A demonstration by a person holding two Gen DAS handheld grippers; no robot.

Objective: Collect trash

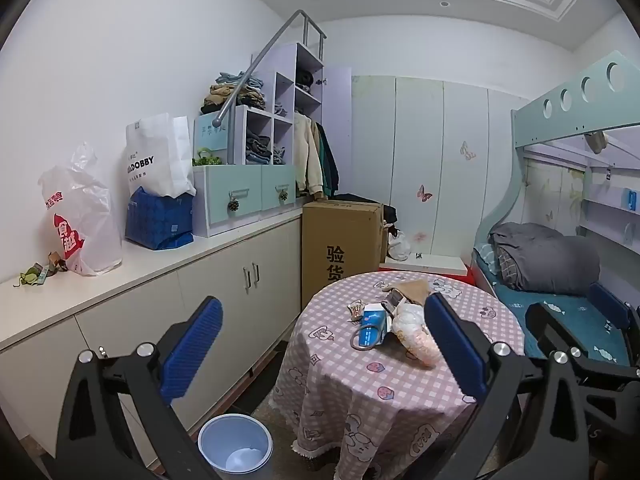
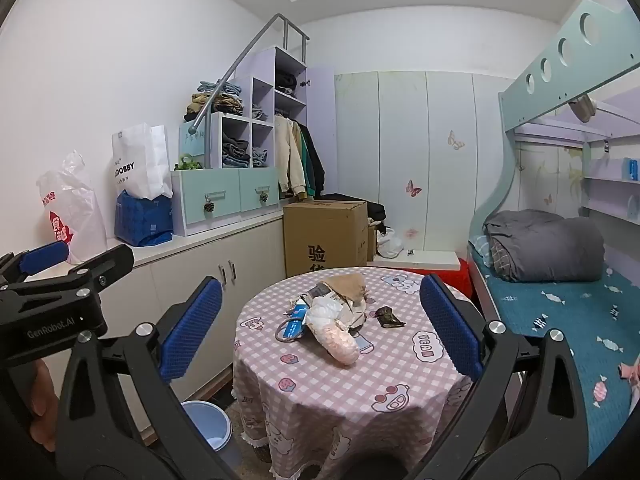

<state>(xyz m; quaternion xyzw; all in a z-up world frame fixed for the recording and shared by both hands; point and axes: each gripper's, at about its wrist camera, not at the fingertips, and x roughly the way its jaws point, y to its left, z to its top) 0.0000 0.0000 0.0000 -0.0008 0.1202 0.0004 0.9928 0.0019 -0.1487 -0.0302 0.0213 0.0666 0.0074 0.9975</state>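
Observation:
A heap of trash lies on the round table with the pink checked cloth (image 1: 360,384) (image 2: 340,384): a blue-white carton (image 1: 374,326) (image 2: 294,320), a crumpled pale plastic bag (image 1: 414,332) (image 2: 336,332), brown paper (image 1: 412,286) (image 2: 348,284), and a dark wrapper (image 2: 388,316). A light blue bin (image 1: 236,448) (image 2: 208,426) stands on the floor left of the table. My left gripper (image 1: 324,344) (image 2: 80,258) is open and empty, well short of the heap. My right gripper (image 2: 320,330) (image 1: 580,312) is open too, beside the left one, holding nothing.
A long white cabinet counter (image 1: 168,264) runs along the left wall, bearing plastic and paper bags (image 1: 80,220), small wrappers (image 1: 36,274) and a shelf unit. A cardboard box (image 1: 340,248) stands behind the table. A bunk bed (image 2: 560,300) fills the right side.

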